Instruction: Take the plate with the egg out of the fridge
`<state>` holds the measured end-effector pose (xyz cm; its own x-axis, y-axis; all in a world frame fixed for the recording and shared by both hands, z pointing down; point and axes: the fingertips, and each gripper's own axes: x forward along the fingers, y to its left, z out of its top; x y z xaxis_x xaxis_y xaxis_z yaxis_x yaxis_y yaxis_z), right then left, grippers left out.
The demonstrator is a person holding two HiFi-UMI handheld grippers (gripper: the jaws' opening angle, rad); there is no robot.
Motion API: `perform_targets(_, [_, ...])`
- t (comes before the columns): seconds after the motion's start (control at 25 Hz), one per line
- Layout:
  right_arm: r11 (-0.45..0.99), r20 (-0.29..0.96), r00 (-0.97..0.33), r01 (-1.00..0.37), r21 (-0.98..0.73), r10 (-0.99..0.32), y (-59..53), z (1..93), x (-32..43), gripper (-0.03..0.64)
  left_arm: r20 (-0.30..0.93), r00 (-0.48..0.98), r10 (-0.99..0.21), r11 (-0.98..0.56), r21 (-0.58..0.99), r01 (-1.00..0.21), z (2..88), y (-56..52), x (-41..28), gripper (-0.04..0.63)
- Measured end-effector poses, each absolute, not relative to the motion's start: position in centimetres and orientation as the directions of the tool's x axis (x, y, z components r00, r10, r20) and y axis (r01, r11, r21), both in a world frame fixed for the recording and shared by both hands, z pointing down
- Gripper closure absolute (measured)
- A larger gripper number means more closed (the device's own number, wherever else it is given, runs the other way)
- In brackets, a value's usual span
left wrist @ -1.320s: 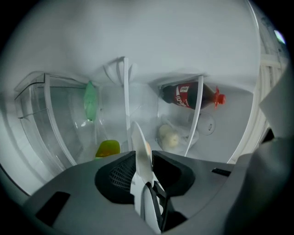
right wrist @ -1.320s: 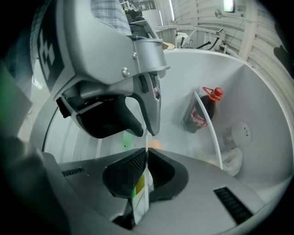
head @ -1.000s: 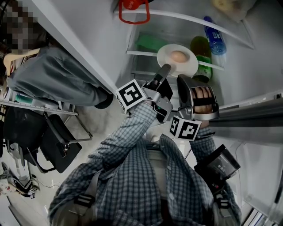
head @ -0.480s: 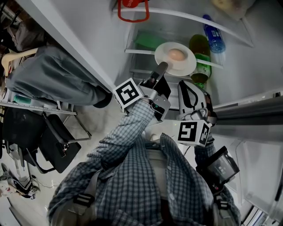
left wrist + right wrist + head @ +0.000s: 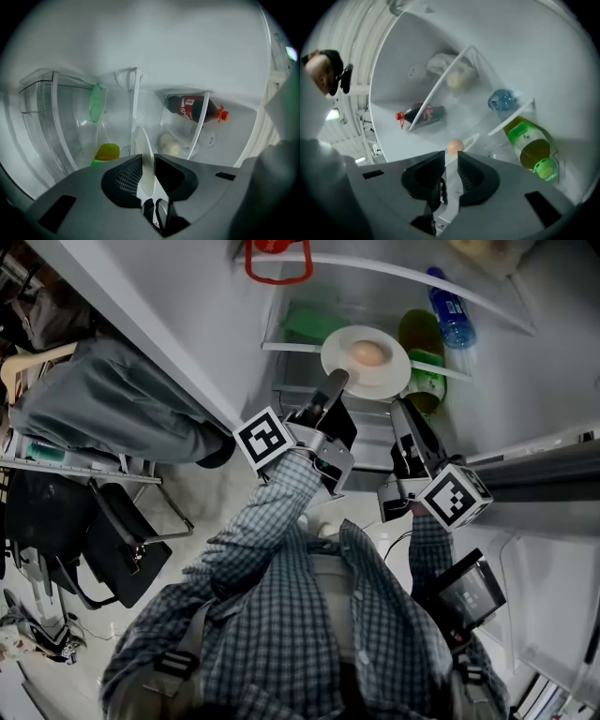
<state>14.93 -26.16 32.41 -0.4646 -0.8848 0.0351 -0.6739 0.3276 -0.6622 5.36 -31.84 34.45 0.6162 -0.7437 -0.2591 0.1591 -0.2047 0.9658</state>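
1. The left gripper point(image 5: 147, 161) has its jaws clamped on the rim of the white plate point(image 5: 336, 348), which shows edge-on between them.
2. The right gripper point(image 5: 451, 157) has its jaws closed on the plate's other side. The egg point(image 5: 454, 146) sits just past their tips.
3. The plate is level at the front of the open fridge point(image 5: 216, 324), with the egg near its middle, over the front edge of a shelf point(image 5: 286, 349). I cannot tell whether it rests on the shelf or is lifted clear of it.
4. Just right of the plate lies a green bottle point(image 5: 422, 338), close against the rim. A blue bottle point(image 5: 450, 315) is farther back on the right, and a flat green packet point(image 5: 309, 326) lies behind the plate on the left.
5. The fridge is white inside, with clear plastic shelves and bins. Outside it is a pale floor point(image 5: 192, 491), and a black bag point(image 5: 127, 549) stands to the left of the person in the checked shirt point(image 5: 309, 615).
6. Only the gripper views show a dark cola bottle point(image 5: 194, 108) with a red cap, lying on its side deeper in. The left gripper view also shows a yellow-green thing point(image 5: 107, 152) low down behind clear plastic. The head view alone shows both grippers on the plate together.
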Motion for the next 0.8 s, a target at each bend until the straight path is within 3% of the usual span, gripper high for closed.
perform_targets(0.32, [0.202, 0.006, -0.416, -0.452, -0.869, -0.909, -28.2, 34.8, 16.8, 0.538, -0.254, 0.636, -0.729, -0.213, 0.967, 0.142, 34.6, -31.5, 5.2, 0.515])
perform_targets(0.56, [0.242, -0.059, -0.445, -0.366, -0.899, -0.894, -29.0, 34.2, 16.3, 0.538, -0.262, 0.634, -0.727, -0.219, 0.965, 0.147, 34.6, -31.5, 4.9, 0.515])
perform_targets(0.8, [0.196, -0.045, -0.433, -0.309, -0.931, -0.9, -29.7, 34.9, 16.5, 0.538, -0.265, 0.634, -0.727, -0.216, 0.964, 0.154, 34.7, -31.2, 4.7, 0.52])
